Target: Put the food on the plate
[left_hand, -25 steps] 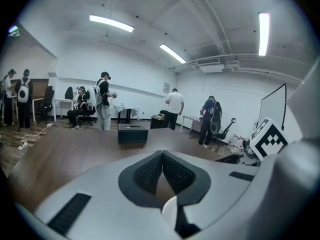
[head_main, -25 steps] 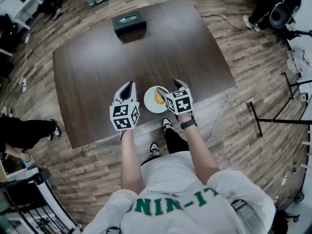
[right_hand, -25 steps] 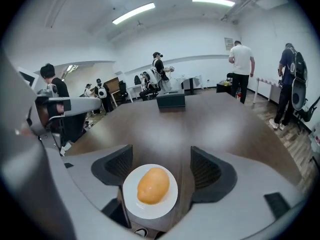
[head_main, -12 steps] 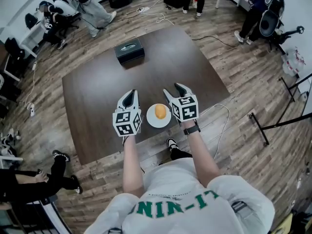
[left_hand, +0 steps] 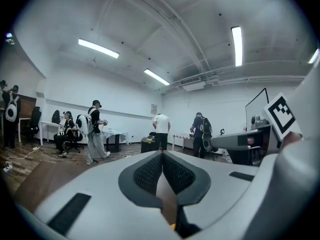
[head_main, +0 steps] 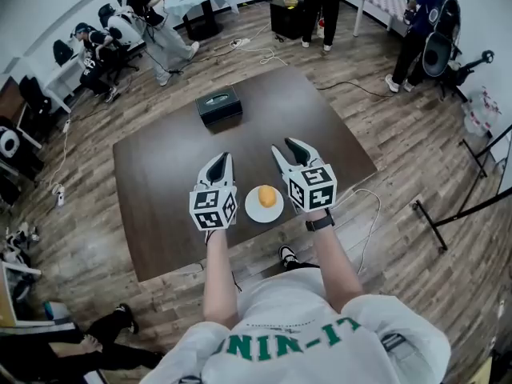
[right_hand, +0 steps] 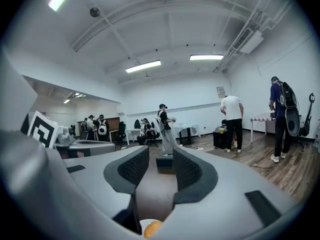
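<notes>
our right gripper has drawn clear of the plate, empty jaws closing, our left gripper stays pinched together on nothing, and the orange food lies on the plate, so we judge the task done.

One dark table carries one white plate at its near edge, one orange piece of food on that plate, and one black box toward its far side. Two grippers show, the left gripper and the right gripper, each with one marker cube, two cubes in all; the right one's jaws are closing with nothing between them. One watch sits on the right wrist. Besides the wearer, one person in a white top stands at the far middle and one person with a backpack at the far right. One pair of legs shows near left. The far-left group looks like three people, though that count is unsure.
</notes>
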A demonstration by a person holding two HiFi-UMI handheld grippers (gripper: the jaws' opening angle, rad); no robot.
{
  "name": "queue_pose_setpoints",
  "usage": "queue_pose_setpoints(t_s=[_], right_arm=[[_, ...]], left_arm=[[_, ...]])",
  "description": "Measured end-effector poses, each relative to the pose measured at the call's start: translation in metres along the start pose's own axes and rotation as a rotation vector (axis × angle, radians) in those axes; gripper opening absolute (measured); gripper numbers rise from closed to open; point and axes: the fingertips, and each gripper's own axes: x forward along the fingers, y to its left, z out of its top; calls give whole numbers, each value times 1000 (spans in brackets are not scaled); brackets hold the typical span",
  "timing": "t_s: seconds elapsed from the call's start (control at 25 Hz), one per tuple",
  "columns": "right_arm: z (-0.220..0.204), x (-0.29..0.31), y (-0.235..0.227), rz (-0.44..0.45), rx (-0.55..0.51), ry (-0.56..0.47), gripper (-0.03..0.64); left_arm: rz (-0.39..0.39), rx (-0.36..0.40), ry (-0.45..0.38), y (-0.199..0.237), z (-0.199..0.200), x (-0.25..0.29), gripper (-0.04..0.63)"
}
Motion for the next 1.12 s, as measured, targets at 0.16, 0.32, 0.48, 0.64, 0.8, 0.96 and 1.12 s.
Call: queue_pose_setpoints(t_s=[0.16,0.32,0.48,0.64,0.8,0.96,1.12], right_arm=[[24,-7,2,-5,-28,-46,123],[29,-12,-1,-4,-29,-53,72],[31,-13,4,1,-35,-60,20],[36,-20,6,12,-30,-72,17],[39,-26,8,15,-44,-86,14],[37,-26,10,8,-90,-80,14],[38,-27,9,1,-90,-76,14]], left_arm=[[3,-3,-5,0,7,-1,15],[2,6,-5,-5,11,-1,15],[3,7,-12,-3,14,-2,15],[-1,11,-16,-9,18,-5,15],[-6,16,-26,-14,23,-10,15],[1,14,-35,-13,26,-11,15],[5,13,-41,-14,30,-13,15]])
